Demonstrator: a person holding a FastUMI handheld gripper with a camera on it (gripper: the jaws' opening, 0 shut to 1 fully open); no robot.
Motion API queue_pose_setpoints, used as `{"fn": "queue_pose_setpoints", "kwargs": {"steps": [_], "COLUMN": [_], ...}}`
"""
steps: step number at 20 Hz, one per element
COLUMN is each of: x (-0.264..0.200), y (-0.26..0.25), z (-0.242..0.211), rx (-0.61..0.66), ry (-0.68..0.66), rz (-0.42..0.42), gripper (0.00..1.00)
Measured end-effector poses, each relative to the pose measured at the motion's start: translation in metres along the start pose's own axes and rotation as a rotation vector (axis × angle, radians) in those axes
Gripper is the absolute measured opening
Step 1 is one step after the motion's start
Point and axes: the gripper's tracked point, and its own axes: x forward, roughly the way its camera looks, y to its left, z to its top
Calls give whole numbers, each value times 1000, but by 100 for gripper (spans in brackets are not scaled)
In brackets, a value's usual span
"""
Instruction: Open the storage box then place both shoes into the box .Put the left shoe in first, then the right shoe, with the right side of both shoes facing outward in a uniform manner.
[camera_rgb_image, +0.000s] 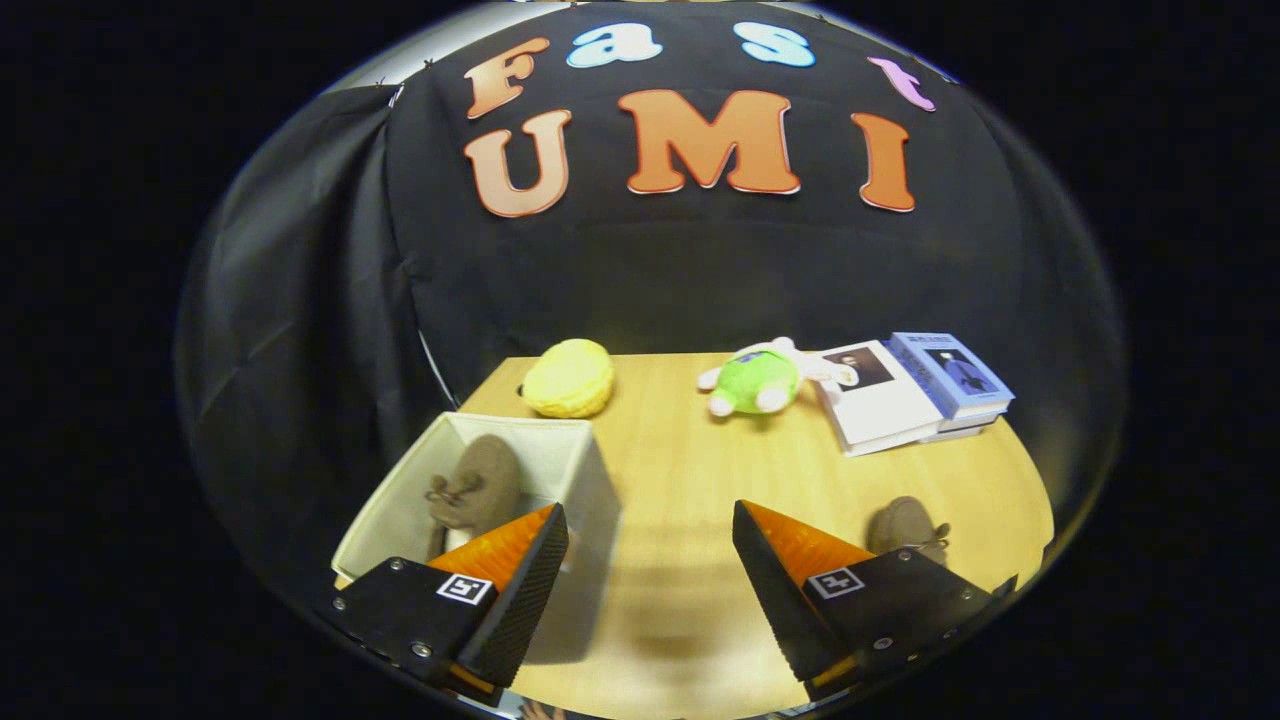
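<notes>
A white fabric storage box (585, 470) stands open on the wooden table, just beyond my left finger. One brown shoe (480, 490) lies inside it, laces showing. The second brown shoe (905, 525) rests on the table behind my right finger, partly hidden by it. My gripper (650, 525) hovers above the table with its fingers spread wide and bare wood between them. It touches neither shoe.
At the far side of the table (670, 470) lie a yellow plush (570, 378), a green and white plush toy (760, 380) and a stack of books (905, 390). The table's curved front edge runs close behind the right shoe.
</notes>
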Motion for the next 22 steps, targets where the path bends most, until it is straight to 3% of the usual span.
{"fn": "queue_pose_setpoints", "kwargs": {"steps": [5, 11, 17, 22], "x": [-1, -8, 0, 20], "y": [-118, -214, -257, -267], "z": [-39, -87, -135, -156], "rx": [3, 4, 33, 78], "ry": [43, 123, 212, 250], "rz": [-128, -232, -246, -242], "gripper": [99, 99, 97, 81]}}
